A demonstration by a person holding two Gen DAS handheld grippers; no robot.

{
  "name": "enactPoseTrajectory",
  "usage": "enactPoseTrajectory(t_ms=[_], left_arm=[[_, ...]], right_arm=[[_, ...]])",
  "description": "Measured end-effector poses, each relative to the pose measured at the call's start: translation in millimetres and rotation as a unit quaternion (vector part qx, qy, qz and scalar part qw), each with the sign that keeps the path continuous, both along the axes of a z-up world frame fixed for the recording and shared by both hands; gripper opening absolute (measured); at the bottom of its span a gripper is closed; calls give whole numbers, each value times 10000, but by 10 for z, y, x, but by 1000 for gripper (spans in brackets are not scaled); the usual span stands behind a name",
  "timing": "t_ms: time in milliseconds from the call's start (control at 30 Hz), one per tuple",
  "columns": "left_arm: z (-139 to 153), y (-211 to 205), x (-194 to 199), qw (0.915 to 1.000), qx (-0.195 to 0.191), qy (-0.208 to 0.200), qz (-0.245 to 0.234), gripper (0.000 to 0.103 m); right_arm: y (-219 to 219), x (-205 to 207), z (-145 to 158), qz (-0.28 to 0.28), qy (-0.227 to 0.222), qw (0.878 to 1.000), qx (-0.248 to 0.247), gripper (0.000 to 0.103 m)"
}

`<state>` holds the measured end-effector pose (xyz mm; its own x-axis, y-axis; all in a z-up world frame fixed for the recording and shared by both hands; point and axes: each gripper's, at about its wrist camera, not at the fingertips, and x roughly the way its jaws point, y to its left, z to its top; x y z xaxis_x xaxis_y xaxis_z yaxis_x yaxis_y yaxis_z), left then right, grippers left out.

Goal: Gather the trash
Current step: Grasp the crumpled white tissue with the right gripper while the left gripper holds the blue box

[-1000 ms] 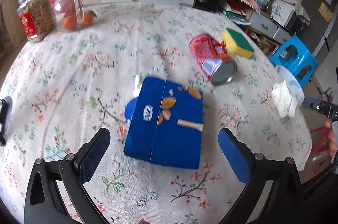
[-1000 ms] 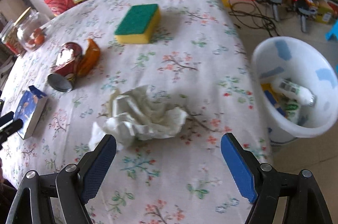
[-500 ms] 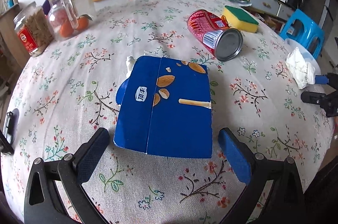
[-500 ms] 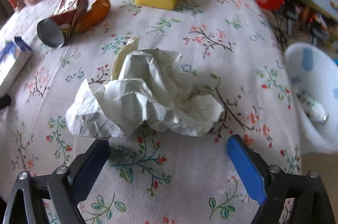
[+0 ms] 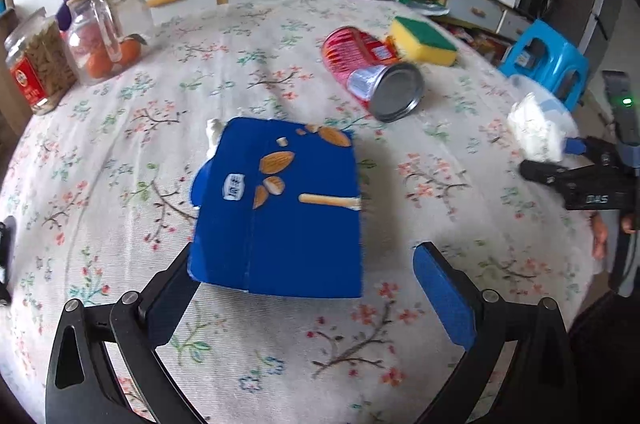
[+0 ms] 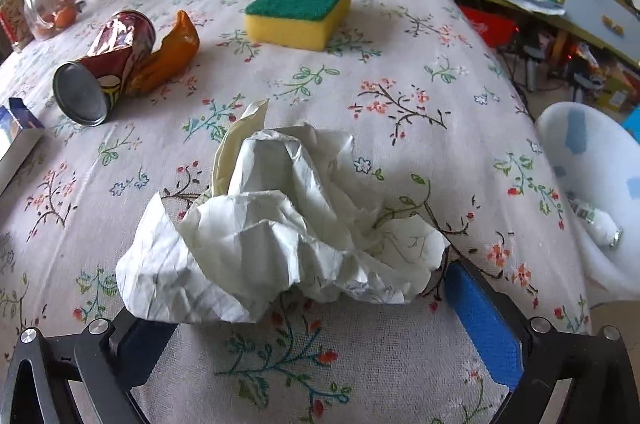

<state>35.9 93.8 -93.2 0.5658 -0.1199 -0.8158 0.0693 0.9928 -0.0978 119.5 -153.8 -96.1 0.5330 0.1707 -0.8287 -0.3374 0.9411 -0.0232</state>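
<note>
A flat blue snack box (image 5: 280, 208) lies on the floral tablecloth. My left gripper (image 5: 308, 288) is open, its fingers on either side of the box's near edge. A crumpled white paper (image 6: 280, 232) lies in front of my right gripper (image 6: 304, 324), which is open with the paper's near part between its fingers. That paper (image 5: 538, 132) and the right gripper (image 5: 576, 168) also show in the left wrist view. A crushed red can (image 5: 372, 72) lies beyond the box; it shows in the right wrist view (image 6: 108, 64) beside an orange wrapper (image 6: 168, 56).
A white bin (image 6: 592, 192) with trash in it stands on the floor right of the table. A yellow-green sponge (image 6: 300, 12) lies at the back. Two glass jars (image 5: 68, 52) stand at the far left. A blue stool (image 5: 548, 60) is beyond the table's right edge.
Both grippers have moved forward and lower. The box and the paper now sit between the open fingers.
</note>
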Motion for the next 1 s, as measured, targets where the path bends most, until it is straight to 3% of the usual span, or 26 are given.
enactPoseTrajectory(t_ms=[167,367,600,733,800,1000], left_arm=[[60,-58,4,9999,53,-76,-109,85],[86,-78,99,10000,36,-47,-78,68],[139,-106,196,10000,-20,-45,15,68],[81,-100,280,9996,-134,213,156,70],[77,-128,299,9996,-86,212,156,77],[57,-187,372,9994,-2,279,219,84]], right_arm=[[20,93,56,-39,270,9996,-9,103],[-23,76,207,-97,75,9998,164,103],[-11,52,338,12,-85,9996,279,103],[-15,69,377,7,-97,9993,356,101],[-22,91,387,-31,-86,9992,379,101],[-38,152,376,-93,-16,9991,421,101]])
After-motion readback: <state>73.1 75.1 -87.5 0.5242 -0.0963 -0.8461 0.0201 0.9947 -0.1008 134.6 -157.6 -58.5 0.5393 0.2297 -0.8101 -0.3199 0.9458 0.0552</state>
